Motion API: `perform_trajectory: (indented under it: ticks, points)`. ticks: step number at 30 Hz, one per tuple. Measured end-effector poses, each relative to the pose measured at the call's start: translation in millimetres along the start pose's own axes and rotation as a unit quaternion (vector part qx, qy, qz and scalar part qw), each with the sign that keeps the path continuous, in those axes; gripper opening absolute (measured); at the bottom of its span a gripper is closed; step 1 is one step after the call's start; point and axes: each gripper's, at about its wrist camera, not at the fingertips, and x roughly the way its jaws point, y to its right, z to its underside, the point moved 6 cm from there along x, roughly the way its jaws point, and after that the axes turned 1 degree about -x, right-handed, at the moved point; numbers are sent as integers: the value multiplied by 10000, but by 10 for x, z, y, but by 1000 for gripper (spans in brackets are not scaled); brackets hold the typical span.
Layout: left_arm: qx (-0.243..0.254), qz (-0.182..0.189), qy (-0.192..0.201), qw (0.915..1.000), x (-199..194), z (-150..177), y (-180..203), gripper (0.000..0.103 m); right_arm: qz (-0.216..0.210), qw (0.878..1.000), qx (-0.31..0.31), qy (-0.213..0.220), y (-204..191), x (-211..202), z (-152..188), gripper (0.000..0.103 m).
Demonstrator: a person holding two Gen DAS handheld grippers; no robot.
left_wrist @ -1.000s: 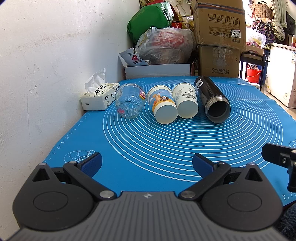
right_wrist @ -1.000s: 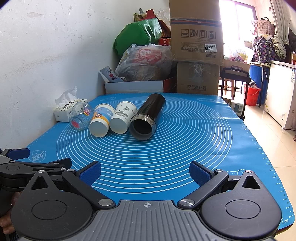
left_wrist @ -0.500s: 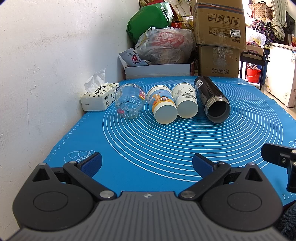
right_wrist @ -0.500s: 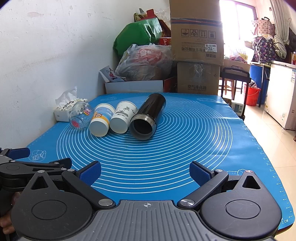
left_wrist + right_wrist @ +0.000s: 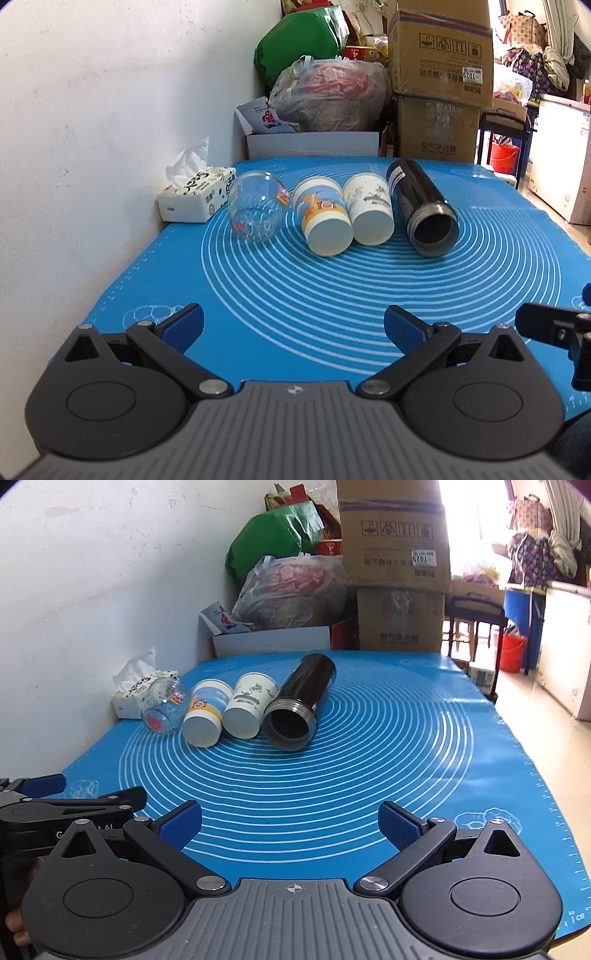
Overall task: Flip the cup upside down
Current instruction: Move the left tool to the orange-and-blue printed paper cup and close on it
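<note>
Several vessels lie on their sides in a row on the blue mat: a clear glass cup, a paper cup with orange and blue print, a white paper cup with grey print and a black flask with its open mouth toward me. In the right wrist view the row is the glass cup, printed cup, white cup and flask. My left gripper is open and empty, well short of the cups. My right gripper is open and empty near the mat's front.
A tissue box sits by the white wall at the mat's left. Cardboard boxes, plastic bags and a white box stand behind the mat's far edge. The left gripper shows at the right wrist view's left.
</note>
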Motion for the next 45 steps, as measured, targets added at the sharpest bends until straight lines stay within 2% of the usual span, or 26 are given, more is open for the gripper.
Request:
perform_trajectory:
  ticks: [6, 10, 14, 18, 28, 36, 37, 39, 40, 42, 45]
  points:
    - [-79, 7, 85, 9999, 136, -290, -29, 102, -250, 9993, 290, -52, 79, 102, -219, 103]
    - [-58, -124, 36, 9999, 350, -499, -21, 102, -100, 9998, 151, 93, 135, 205, -434, 103]
    - [-50, -236, -214, 9995, 639, -637, 12, 102, 33, 9998, -33, 169, 190, 337, -614, 103]
    - [-100, -195, -375, 9991, 937, -724, 77, 102, 148, 9997, -148, 155, 254, 510, -728, 103]
    - [-371, -400, -660, 9963, 1494, -866, 109, 102, 212, 9997, -140, -71, 380, 859, -713, 103]
    - [-403, -199, -743, 9962, 1640, -818, 186, 101, 236, 9995, -114, -184, 449, 962, -666, 103]
    - [-345, -189, -731, 9966, 1643, -815, 206, 99, 236, 9995, -108, -189, 453, 968, -663, 103]
    - [-264, -159, -794, 9964, 1657, -798, 233, 87, 234, 9995, -98, -205, 453, 975, -658, 103]
    - [-247, -123, -861, 9959, 1674, -784, 242, 86, 232, 9995, -92, -208, 453, 978, -657, 103]
    - [-225, -79, -957, 9951, 1712, -760, 243, 77, 228, 9995, -75, -213, 453, 978, -653, 103]
    - [-169, 15, -964, 9952, 1721, -748, 254, 59, 221, 9995, -59, -207, 452, 968, -652, 103]
